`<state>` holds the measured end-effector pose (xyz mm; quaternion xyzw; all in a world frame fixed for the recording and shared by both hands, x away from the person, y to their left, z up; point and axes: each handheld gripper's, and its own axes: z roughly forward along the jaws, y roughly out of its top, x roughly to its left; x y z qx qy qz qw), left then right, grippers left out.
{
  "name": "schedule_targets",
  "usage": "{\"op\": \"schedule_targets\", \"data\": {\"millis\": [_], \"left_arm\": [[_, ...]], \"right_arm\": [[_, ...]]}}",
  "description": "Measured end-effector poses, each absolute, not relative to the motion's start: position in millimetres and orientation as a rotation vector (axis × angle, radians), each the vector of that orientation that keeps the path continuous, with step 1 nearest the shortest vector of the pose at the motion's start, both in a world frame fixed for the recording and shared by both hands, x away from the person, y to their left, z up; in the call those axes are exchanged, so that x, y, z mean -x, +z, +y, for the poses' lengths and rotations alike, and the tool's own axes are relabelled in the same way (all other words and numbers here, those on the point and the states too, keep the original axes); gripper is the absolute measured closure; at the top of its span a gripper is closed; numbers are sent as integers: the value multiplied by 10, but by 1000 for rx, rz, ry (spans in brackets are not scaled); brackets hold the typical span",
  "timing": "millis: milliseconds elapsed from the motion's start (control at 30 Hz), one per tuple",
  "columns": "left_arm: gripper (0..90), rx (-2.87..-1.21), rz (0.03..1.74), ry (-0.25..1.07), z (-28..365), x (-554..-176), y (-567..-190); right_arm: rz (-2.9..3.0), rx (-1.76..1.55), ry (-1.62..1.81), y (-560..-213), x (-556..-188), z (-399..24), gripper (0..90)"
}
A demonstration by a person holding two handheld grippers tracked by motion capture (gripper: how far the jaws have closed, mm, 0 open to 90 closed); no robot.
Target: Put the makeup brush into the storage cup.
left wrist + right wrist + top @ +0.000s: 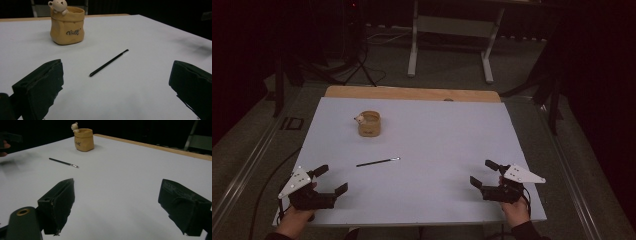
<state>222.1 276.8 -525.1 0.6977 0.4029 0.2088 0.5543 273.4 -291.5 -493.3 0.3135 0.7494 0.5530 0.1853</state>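
Tan ceramic, shaped like a little sack with a small bear figure on its rim, the pen holder (369, 124) stood upright toward the far left of the pale table (437, 200), its mouth showing nothing inside as far as the high view could tell. A thin black brush (377, 162), with a pale tip at one end, lay flat on the table nearer the person, well apart from the holder and roughly between it and the near edge. It was touched by nothing.

Both hands were low at the near edge. The left gripper (332, 180) sat at the left corner with its fingers spread wide and nothing between them; in the left gripper view the brush (109, 62) lay ahead of the open gap, with the holder (67, 25) beyond it. The right gripper (482, 173) was at the right side, its fingers likewise parted and empty, well away from the brush (63, 162).

By my reading the work, probably putting the brush into the holder, had not begun: the brush was not yet picked up, and reaching, grasping, lifting and dropping it in were all left
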Motion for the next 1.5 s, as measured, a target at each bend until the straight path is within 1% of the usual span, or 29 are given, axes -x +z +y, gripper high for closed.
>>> {"op": "schedule_targets", "data": {"millis": [167, 367, 433, 667, 867, 933, 1067, 1133, 1333, 1500], "left_arm": [[0, -1655, 957, 507, 2761, -2222, -5246], [0, -1662, 958, 464, 2755, -2229, -5261], [0, -1688, 965, 477, 2739, -2238, -5256], [0, -1733, 950, 453, 2683, -2230, -5150], [0, -1751, 967, 428, 2659, -2293, -4972], [0, -1767, 962, 447, 2650, -2326, -4889], [0, -1774, 955, 415, 2678, -2409, -4752], [0, -1767, 924, 390, 2701, -2443, -4700], [0, -1787, 894, 395, 2739, -2545, -4583], [0, -1862, 881, 391, 2727, -2643, -4490]], "right_arm": [[2118, -879, 1559, -4940, -2734, -2914, 132], [2108, -868, 1551, -4923, -2727, -2918, 132], [2105, -866, 1557, -4919, -2726, -2919, 132], [2124, -859, 1547, -4932, -2729, -2907, 135], [2115, -849, 1544, -4919, -2728, -2907, 136], [2111, -853, 1547, -4914, -2727, -2912, 136], [2112, -857, 1538, -4915, -2728, -2911, 136], [2110, -852, 1534, -4910, -2727, -2911, 135], [2115, -844, 1538, -4904, -2728, -2905, 135], [2120, -841, 1538, -4901, -2728, -2901, 135]]}}
